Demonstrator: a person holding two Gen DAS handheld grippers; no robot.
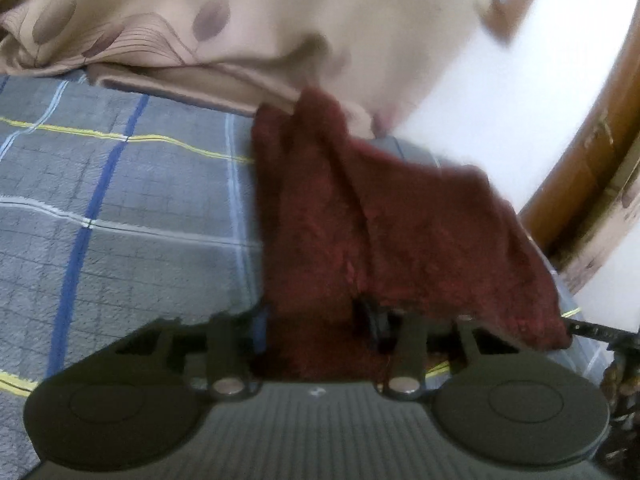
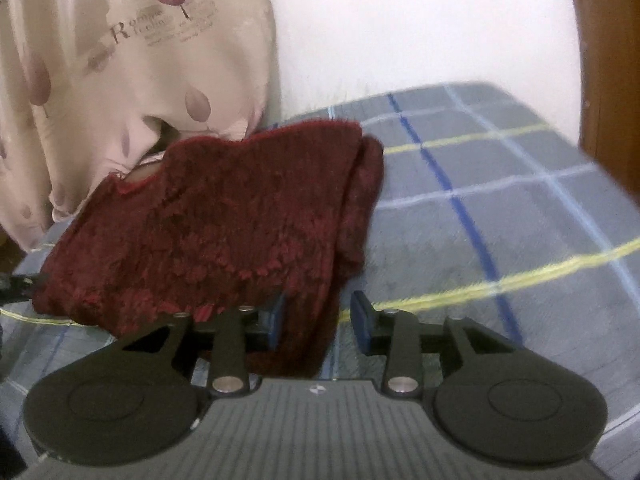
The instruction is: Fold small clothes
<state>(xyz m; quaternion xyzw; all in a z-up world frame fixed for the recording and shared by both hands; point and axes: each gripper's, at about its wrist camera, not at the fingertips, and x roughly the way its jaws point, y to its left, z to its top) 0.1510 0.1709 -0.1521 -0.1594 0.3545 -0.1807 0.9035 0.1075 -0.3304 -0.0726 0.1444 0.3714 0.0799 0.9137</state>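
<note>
In the left wrist view, a grey checked bedcover [image 1: 120,200] with blue, white and yellow lines fills the left side, and a beige leaf-print cloth [image 1: 180,20] lies bunched along its far edge. To the right of centre, the dark red fuzzy garment [image 1: 380,232] is held up off the bedcover, its near edge running down between the fingers of the left gripper [image 1: 316,320]; the fabric covers most of the pads, so the jaws appear pinched on it with only a sliver of blue pad showing at the left. Farther right stand a white wall [image 1: 500,120] and a curved brown wooden frame [image 1: 592,168]. In the right wrist view, the same beige printed cloth [image 2: 120,80] hangs at the left, with lettering and leaf shapes on it. The dark red garment [image 2: 208,232] spreads from the far left, where a dark tool tip meets its corner, toward the centre, draped above the bedcover [image 2: 520,220]. A hanging fold drops between the fingers of the right gripper [image 2: 320,320], lying against the left blue pad, while the right blue pad [image 2: 362,316] stands clear of the cloth with a gap showing, so the jaws are spread.
</note>
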